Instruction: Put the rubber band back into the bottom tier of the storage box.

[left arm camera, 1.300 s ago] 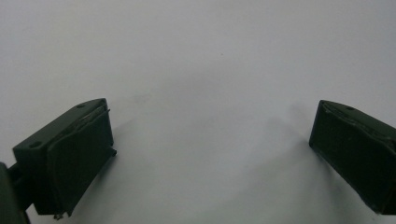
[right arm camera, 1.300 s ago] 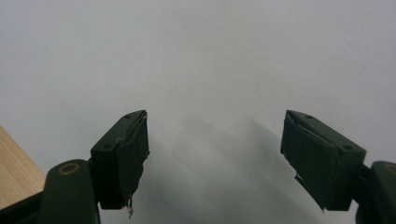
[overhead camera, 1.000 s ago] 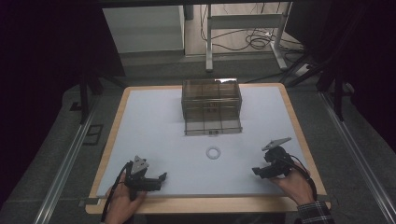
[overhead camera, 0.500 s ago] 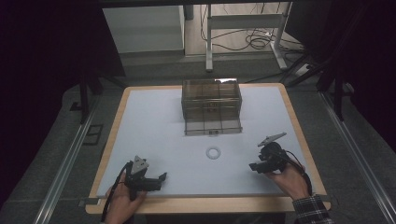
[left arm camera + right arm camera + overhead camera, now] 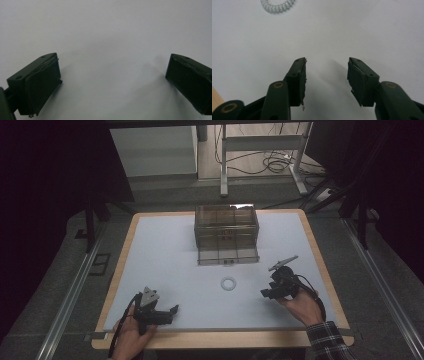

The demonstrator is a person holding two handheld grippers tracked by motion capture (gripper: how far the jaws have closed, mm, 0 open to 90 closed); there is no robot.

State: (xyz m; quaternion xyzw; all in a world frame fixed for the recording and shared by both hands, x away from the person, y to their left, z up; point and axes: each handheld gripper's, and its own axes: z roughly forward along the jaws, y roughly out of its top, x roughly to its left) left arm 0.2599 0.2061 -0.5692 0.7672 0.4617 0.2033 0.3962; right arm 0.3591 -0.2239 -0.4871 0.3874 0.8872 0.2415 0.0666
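— Any writing or labels you can read from there?

— None I can make out. The smoked clear drawer box (image 5: 226, 232) at the far middle of the white table (image 5: 165, 255) has a small dark tab on its lowest drawer front, too small for me to tell whether it carries print. Something reddish sits inside one compartment, too blurred to name.

— Where's the ring?

— The white spiral hair tie (image 5: 228, 283) lies flat on the table in front of the box, well apart from it. In my right gripper view the hair tie (image 5: 277, 5) is at the top edge, ahead of the jaws and a little to their left.

— And your grippers?

— My right gripper (image 5: 265, 293) is just right of the hair tie, not touching it. Its jaws have just been closing and now stand about half apart with nothing between them but bare table. Compared with a second ago, that hand sits closer in toward the hair tie; before, it was nearer the right edge. My left gripper (image 5: 172, 310) rests near the front left edge exactly where it was, jaws spread wide, holding nothing. The hair tie and box haven't shifted.
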